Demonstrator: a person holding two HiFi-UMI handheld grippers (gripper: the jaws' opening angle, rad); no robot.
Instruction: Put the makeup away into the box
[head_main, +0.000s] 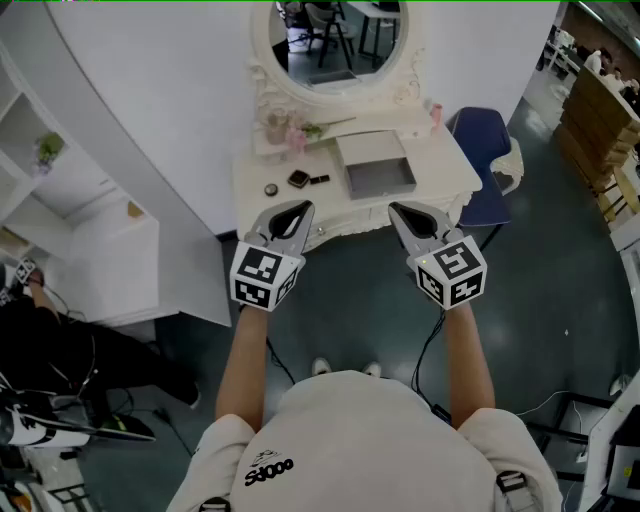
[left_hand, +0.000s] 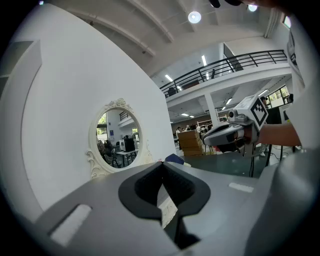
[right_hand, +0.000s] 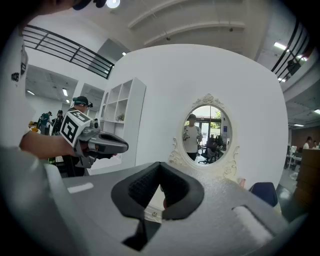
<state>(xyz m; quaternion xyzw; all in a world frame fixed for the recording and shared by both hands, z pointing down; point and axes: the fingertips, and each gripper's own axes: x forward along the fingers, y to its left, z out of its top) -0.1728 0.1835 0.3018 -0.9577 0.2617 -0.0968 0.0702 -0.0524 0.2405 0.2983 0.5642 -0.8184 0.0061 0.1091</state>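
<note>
Below and just right of the oval, white-framed mirror, the left gripper fills the lower view. Its black-padded fingers are closed tip to tip with nothing gripped (only a pale sliver shows through the gap behind the tips). Well right of the mirror and about level with it hangs the right gripper, held by a person's forearm, with stacked cardboard boxes between mirror and gripper.

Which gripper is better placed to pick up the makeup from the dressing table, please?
The left gripper, probably: the dark compact and the pieces beside it lie just ahead of it, while the right gripper faces the open box. Both are shut.
</note>
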